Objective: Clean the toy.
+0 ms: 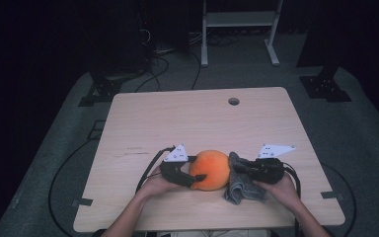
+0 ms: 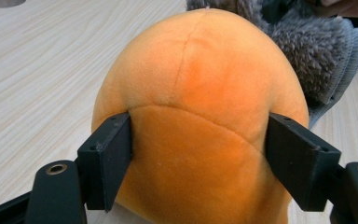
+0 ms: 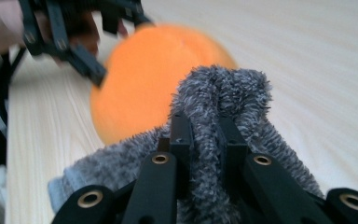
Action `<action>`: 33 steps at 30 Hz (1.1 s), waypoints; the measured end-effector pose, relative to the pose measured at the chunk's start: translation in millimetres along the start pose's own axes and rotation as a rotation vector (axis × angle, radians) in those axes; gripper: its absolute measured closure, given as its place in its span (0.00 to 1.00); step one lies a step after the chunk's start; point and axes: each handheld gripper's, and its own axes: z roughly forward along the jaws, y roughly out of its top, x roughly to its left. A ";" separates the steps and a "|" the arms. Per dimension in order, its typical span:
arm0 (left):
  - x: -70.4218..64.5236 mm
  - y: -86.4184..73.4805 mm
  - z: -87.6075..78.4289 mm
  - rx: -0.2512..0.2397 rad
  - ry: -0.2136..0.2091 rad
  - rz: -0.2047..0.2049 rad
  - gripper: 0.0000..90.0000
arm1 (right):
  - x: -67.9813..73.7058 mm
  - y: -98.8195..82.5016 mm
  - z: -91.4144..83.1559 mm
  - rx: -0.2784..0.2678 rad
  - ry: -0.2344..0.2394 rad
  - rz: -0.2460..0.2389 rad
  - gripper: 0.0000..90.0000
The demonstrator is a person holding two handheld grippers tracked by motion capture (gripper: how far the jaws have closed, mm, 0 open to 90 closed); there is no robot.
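Dark floor and black stands sit all around your pale wooden surface (image 1: 143,118), and the work is right at the near edge, close to you.

Your left hand-held gripper (image 1: 198,178) has its two black jaws pressed on the sides of the soft orange plush ball (image 1: 211,169). The jaws stand partly open because the ball is fat, and they squeeze into its fuzzy skin. It keeps the ball steady on the wood.

Your right hand-held gripper (image 1: 238,167) is pinched almost fully closed on a fold of the fluffy grey cloth (image 1: 242,187). The cloth bunches up between the jaws and hangs down to the wood. Its front edge touches the right side of the ball.

It looks like you are wiping the ball with the cloth. The holding part is done, and the cloth has reached the ball. I think the rubbing over the top and the other sides is still left.

Farther back the wood is bare, with one small round hole (image 1: 234,101) near the far edge.
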 end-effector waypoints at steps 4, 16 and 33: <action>1.4 -0.5 -1.1 -0.001 -0.003 -0.007 0.28 | -0.8 -15.6 5.6 0.074 -0.014 0.026 0.88; 3.0 -0.7 -1.4 0.000 -0.001 -0.028 0.27 | 16.6 15.6 10.0 -0.053 0.028 -0.024 0.88; -12.9 14.2 3.9 0.012 0.028 0.042 0.28 | 39.5 42.0 13.5 -0.048 -0.008 -0.150 0.87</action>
